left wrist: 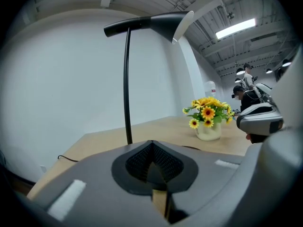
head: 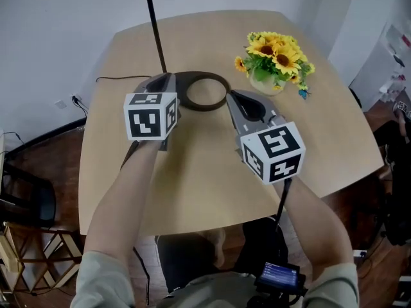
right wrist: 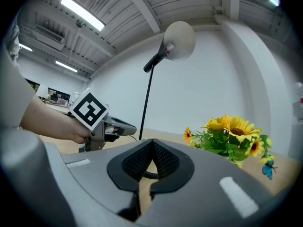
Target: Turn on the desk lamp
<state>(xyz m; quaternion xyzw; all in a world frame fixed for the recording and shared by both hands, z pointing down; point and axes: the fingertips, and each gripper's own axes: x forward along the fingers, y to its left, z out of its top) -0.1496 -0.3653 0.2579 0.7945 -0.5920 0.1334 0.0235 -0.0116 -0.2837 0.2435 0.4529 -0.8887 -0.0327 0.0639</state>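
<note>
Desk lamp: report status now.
Left gripper shut, empty, beside ring base. Right gripper shut, empty, at its other side. Desk lamp looks unlit. Flowers stand apart, not in the way.

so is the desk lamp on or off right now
Off, as far as shows: the lamp head faces the right gripper view dull grey, with no glow.

Soft, even overhead light; fisheye warp in the gripper views.
Bright and diffuse in the head view, with only faint shadows on the table (head: 192, 191); lit from ceiling strip lights (left wrist: 235, 28), slightly blown out; strongly bowed and vignetted black at the corners in both gripper views; blurred on the left gripper (left wrist: 152, 143) and right gripper (right wrist: 153, 142) close to the lens, sharper farther off.
</note>
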